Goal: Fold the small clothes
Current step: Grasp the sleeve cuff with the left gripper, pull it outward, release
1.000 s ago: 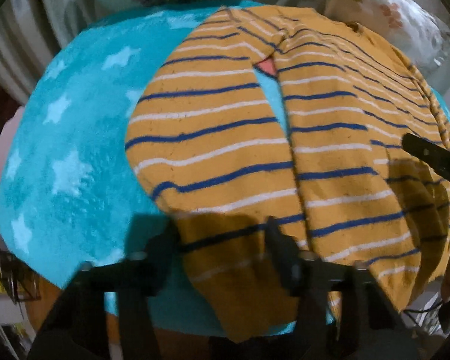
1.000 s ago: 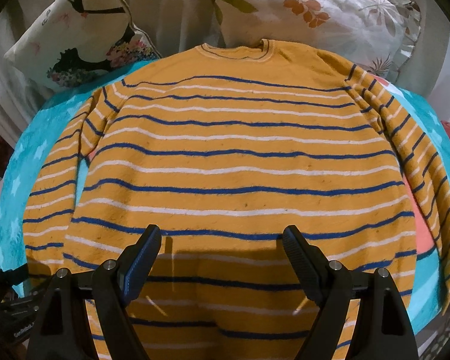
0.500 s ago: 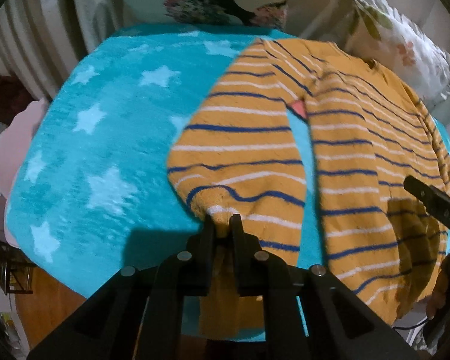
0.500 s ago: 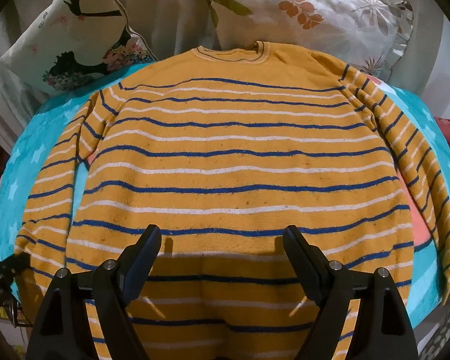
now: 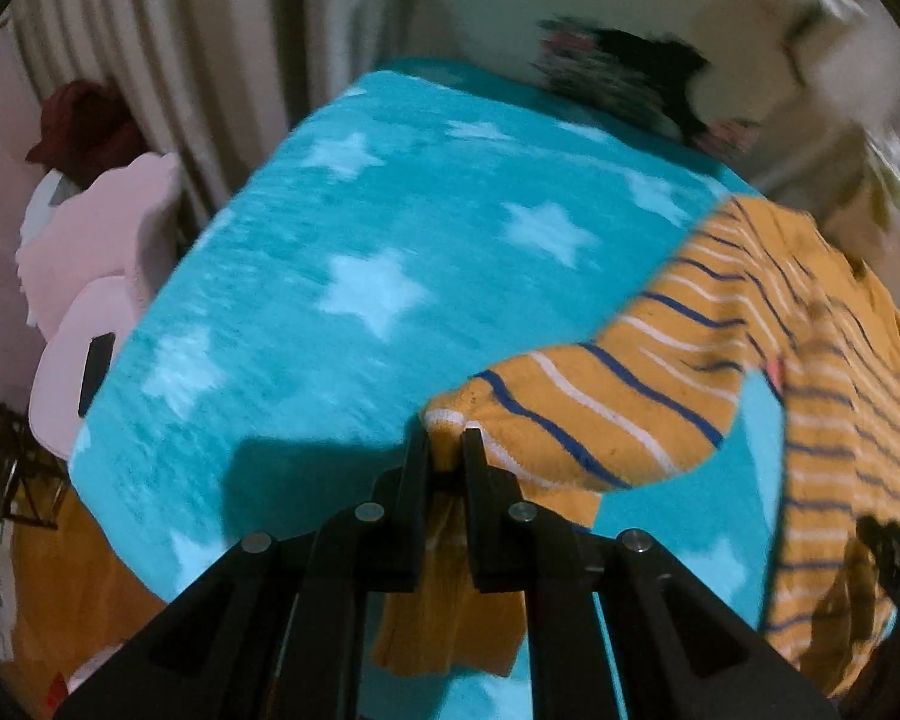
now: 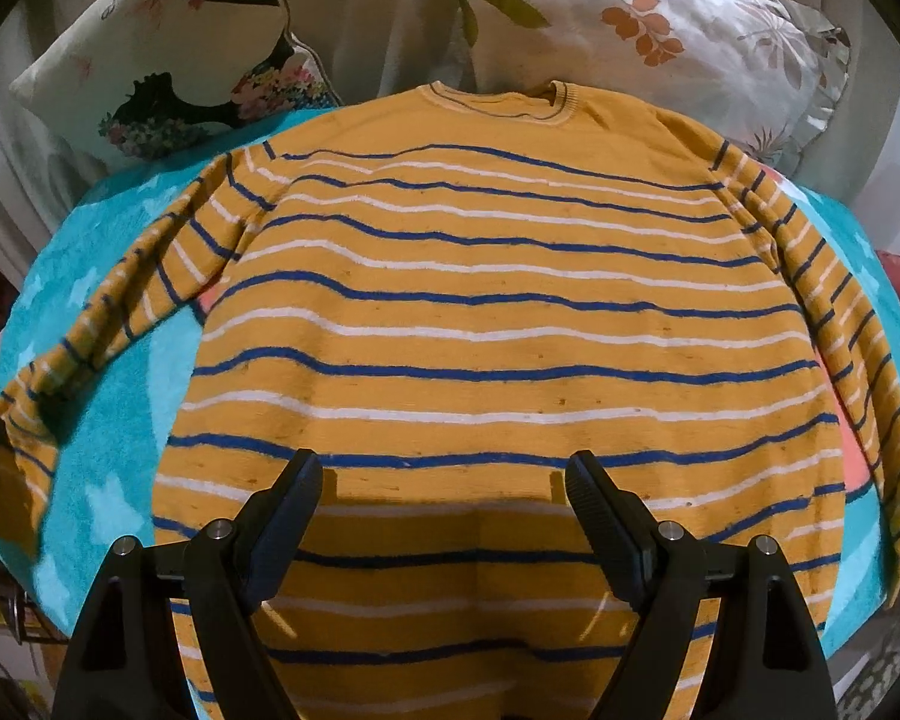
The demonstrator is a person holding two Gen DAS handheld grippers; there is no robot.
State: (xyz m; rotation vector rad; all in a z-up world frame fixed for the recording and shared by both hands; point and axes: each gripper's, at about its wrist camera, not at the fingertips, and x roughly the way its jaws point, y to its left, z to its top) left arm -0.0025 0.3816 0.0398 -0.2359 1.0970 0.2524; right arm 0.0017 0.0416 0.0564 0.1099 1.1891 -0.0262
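Left gripper (image 5: 447,441) closed on sleeve (image 5: 576,414) cuff, lifted it, pulled it out leftward, away from sweater (image 6: 498,324) body

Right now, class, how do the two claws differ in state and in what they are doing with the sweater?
The left claw is shut, pinching the sweater's sleeve cuff; the right claw is open and holds nothing. The left lifts the sleeve off the blanket; the right hangs above the hem. Both are black with two fingers.
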